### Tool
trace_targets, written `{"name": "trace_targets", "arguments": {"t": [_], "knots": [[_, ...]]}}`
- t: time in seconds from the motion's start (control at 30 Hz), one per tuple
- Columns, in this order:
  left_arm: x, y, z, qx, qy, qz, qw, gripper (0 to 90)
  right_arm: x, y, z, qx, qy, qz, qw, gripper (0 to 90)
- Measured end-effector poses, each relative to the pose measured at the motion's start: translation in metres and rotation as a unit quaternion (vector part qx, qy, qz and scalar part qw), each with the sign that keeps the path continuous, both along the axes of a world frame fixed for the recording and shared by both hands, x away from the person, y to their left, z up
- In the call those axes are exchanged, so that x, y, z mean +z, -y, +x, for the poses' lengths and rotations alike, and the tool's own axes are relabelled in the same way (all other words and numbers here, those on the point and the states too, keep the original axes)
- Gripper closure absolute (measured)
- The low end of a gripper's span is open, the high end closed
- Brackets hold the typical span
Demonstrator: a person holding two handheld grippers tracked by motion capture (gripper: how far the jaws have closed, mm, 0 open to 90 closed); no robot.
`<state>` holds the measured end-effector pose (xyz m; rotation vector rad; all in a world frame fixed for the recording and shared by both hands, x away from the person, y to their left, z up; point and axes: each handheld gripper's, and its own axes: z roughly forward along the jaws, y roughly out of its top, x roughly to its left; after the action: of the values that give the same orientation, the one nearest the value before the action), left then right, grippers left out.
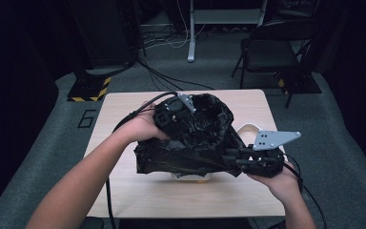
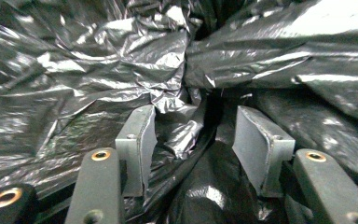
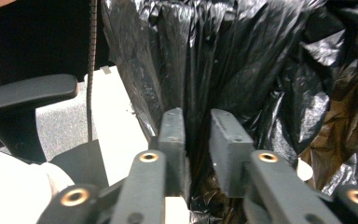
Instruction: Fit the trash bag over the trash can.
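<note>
One black plastic bag (image 1: pixel 195 138) seen crumpled at desk (image 1: pixel 124 109) centre, held up between two tools. Left tool (image 1: pixel 174 114) pressed into bag's upper left; in left gripper view jaws stand apart, wrinkled film bunched loosely between pads (image 2: pixel 137 144), not pinched. Right tool (image 1: pixel 248 160) at bag's lower right edge; jaws narrowed, gathered film apparently clamped between pads (image 3: pixel 175 135). One pale object (image 1: pixel 248 131), partly hidden beneath bag.
</note>
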<state>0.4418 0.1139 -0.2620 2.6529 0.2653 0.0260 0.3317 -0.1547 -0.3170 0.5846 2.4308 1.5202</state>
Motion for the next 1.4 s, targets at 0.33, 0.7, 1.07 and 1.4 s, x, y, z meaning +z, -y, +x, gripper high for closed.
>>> {"name": "trace_targets", "arguments": {"t": [0.33,0.7,1.07,1.4], "knots": [[-0.009,0.000,0.001,0.007,-0.007,0.008,0.9999,45.9,-0.006,0.002,0.002,0.015,-0.009,-0.012,0.9998,89.9],[0.009,-0.007,-0.001,0.010,-0.001,-0.034,0.9994,42.8,-0.005,0.006,-0.001,0.019,-0.015,-0.024,0.9994,90.0],[0.051,-0.003,-0.003,0.028,0.036,-0.108,0.9932,45.2,-0.004,0.009,-0.001,0.019,-0.010,-0.020,0.9996,89.1],[0.049,0.028,0.001,0.017,0.025,-0.146,0.9889,41.5,0.004,0.013,-0.007,0.010,-0.002,0.005,0.9999,68.7]]}}
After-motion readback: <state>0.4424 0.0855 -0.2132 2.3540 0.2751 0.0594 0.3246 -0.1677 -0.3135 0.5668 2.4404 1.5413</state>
